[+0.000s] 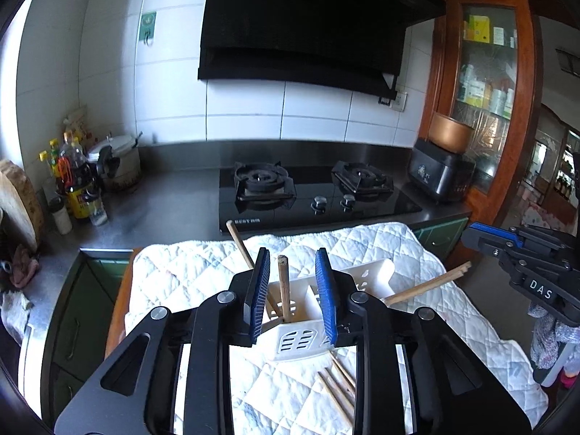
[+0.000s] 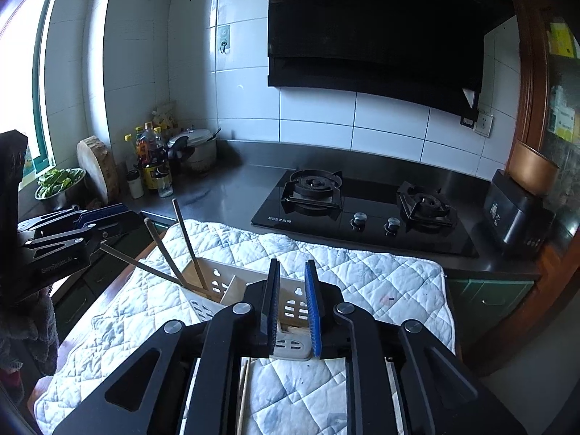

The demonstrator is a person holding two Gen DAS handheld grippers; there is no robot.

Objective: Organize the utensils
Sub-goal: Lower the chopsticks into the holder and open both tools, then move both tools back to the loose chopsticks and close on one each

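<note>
White plastic, slotted and split into compartments, the utensil holder sits on a quilted cloth spread over the surface. Three wooden chopsticks stand or lean in its left compartment, seen from the right wrist; another pair juts out of its right side. About four loose chopsticks lie on the cloth just in front of the holder. The left claw hangs narrowly parted around one upright stick, pads not touching it. The right claw is slightly parted above the holder, gripping nothing.
</note>
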